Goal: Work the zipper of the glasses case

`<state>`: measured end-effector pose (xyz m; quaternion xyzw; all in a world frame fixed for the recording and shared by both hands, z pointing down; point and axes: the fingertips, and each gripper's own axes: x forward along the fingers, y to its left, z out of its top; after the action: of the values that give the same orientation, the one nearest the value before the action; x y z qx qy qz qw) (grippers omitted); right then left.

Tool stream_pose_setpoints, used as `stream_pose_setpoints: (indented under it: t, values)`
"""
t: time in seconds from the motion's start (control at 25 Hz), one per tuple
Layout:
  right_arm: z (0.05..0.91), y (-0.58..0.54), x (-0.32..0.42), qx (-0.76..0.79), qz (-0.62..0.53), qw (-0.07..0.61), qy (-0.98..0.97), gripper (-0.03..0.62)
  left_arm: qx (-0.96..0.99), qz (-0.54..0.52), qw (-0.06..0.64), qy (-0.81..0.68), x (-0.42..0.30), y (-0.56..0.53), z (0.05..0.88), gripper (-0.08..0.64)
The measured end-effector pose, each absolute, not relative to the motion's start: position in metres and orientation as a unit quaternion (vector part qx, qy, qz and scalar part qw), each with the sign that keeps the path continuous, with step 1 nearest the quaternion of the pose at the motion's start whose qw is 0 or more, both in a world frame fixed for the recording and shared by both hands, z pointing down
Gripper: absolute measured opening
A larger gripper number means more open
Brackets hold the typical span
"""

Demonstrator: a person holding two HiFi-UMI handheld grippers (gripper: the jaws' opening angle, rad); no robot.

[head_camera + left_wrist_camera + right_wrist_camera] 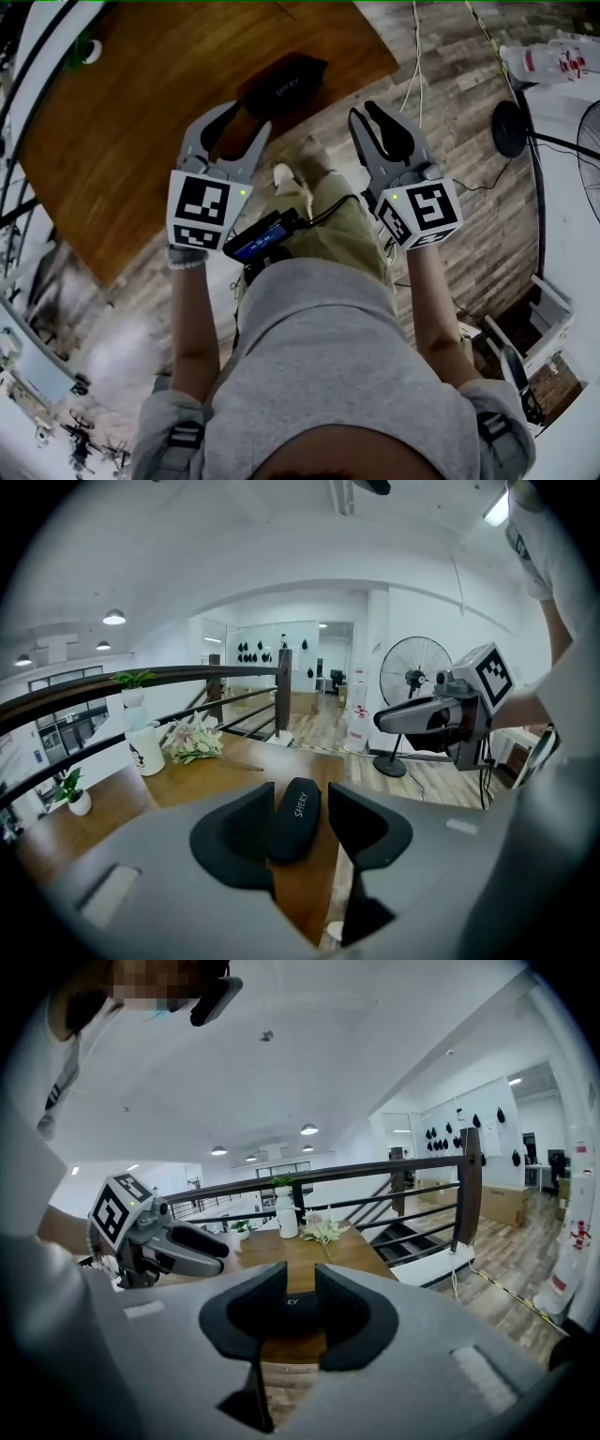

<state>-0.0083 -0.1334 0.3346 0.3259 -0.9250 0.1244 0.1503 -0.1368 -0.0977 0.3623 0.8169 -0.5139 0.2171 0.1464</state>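
A black zipped glasses case [281,82] with white lettering lies near the front edge of the brown wooden table [141,112]. My left gripper [248,117] hangs just short of the case, jaws open and nothing between the pads. In the left gripper view the case [293,819] shows through the gap, lying lengthwise beyond the fingertips. My right gripper [364,111] is to the right of the case, over the floor, open with a narrow gap. In the right gripper view only part of the case [291,1314] shows beyond the jaws.
A white bottle [143,747] and a bunch of flowers [192,741] stand at the table's far side by a dark railing [284,691]. A standing fan [414,672] and cables [417,66] are on the plank floor to the right.
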Motion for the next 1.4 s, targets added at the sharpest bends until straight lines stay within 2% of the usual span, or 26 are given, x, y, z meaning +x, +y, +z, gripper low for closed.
stream_pose_setpoints:
  t: [0.48, 1.08, 1.4]
  values:
    - [0.365, -0.144, -0.014, 0.315, 0.147, 0.173, -0.921, 0.1, 0.817, 0.258, 0.181, -0.482, -0.136, -0.113, 0.408, 0.198]
    - [0.412, -0.15, -0.021, 0.295, 0.169, 0.215, -0.915, 0.1, 0.837, 0.316, 0.184, -0.407, -0.121, -0.145, 0.444, 0.238]
    - [0.43, -0.155, -0.041, 0.27, 0.131, 0.251, -0.921, 0.111, 0.842, 0.329, 0.195, -0.382, -0.126, -0.148, 0.449, 0.241]
